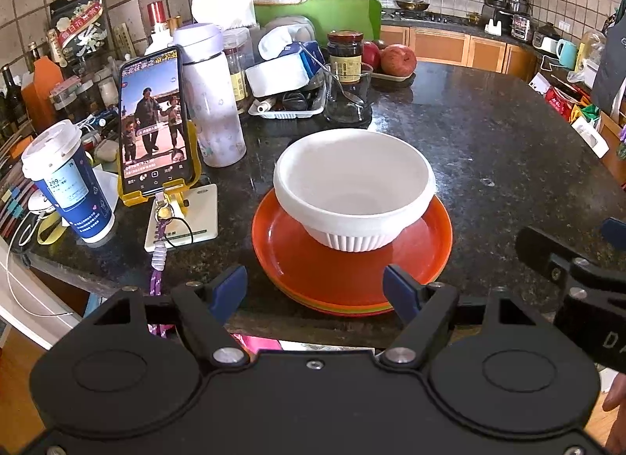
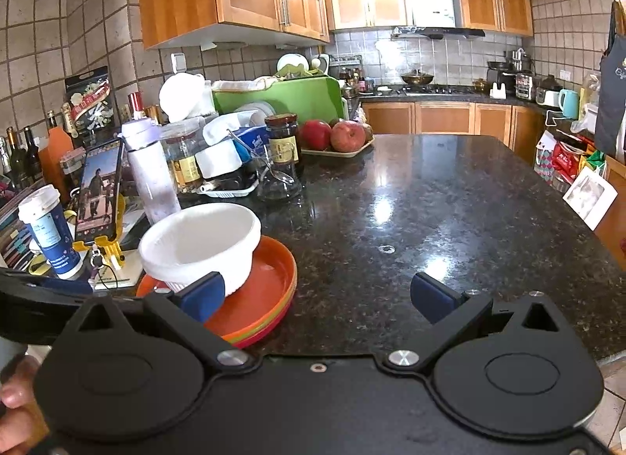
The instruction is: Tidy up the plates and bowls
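A white bowl (image 1: 354, 189) sits upright on a stack of plates, orange on top (image 1: 352, 263), near the front edge of the dark stone counter (image 1: 489, 142). My left gripper (image 1: 315, 288) is open and empty, just in front of the stack, fingers either side of its near rim. My right gripper (image 2: 317, 296) is open and empty, over the counter to the right of the stack; the bowl (image 2: 199, 240) and plates (image 2: 266, 290) lie at its left finger. The right gripper also shows in the left wrist view (image 1: 579, 271).
Left of the stack stand a phone on a yellow stand (image 1: 154, 126), a paper cup (image 1: 66, 181) and a white bottle (image 1: 213, 103). Behind are a glass bowl with a spoon (image 1: 348, 97), a jar (image 1: 345, 56) and a tray of apples (image 1: 393, 63).
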`<state>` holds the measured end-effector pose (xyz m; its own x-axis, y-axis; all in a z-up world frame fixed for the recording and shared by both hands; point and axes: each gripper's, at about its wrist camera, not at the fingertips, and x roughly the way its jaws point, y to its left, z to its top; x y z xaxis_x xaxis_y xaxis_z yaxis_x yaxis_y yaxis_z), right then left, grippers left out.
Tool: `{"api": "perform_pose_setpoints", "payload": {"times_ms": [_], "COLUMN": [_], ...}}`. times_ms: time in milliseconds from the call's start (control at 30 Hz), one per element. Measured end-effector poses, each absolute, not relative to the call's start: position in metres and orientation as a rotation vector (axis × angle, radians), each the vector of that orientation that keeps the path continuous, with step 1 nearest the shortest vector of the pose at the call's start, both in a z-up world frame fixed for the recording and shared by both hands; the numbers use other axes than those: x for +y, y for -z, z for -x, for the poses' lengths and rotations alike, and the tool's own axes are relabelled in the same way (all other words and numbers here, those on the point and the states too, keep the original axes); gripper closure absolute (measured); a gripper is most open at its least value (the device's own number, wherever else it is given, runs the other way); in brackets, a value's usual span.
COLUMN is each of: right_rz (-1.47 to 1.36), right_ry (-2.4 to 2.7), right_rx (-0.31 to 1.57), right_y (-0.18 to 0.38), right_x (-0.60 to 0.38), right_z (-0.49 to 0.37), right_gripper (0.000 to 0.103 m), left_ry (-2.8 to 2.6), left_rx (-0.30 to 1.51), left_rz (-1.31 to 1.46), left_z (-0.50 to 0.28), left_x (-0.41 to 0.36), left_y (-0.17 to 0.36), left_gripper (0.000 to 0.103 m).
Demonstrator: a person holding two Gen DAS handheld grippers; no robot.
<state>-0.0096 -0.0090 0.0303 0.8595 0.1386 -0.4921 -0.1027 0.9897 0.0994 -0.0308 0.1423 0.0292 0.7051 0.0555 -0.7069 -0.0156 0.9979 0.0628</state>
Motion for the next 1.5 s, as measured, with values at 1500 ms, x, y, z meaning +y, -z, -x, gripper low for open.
{"api": "perform_pose_setpoints", "payload": {"times_ms": [1500], "right_rz": [-0.049], "right_ry": [-0.126], "right_rx": [0.557], "right_y": [-0.028], "right_x": [-0.005], "right_z": [-0.004], "right_gripper": [0.000], "left_ry": [-0.041], "left_rx": [0.798], "left_rz": [-0.045], "left_z": [0.023], "left_x": [0.142], "left_y": [-0.025], "left_gripper": [0.025]}}
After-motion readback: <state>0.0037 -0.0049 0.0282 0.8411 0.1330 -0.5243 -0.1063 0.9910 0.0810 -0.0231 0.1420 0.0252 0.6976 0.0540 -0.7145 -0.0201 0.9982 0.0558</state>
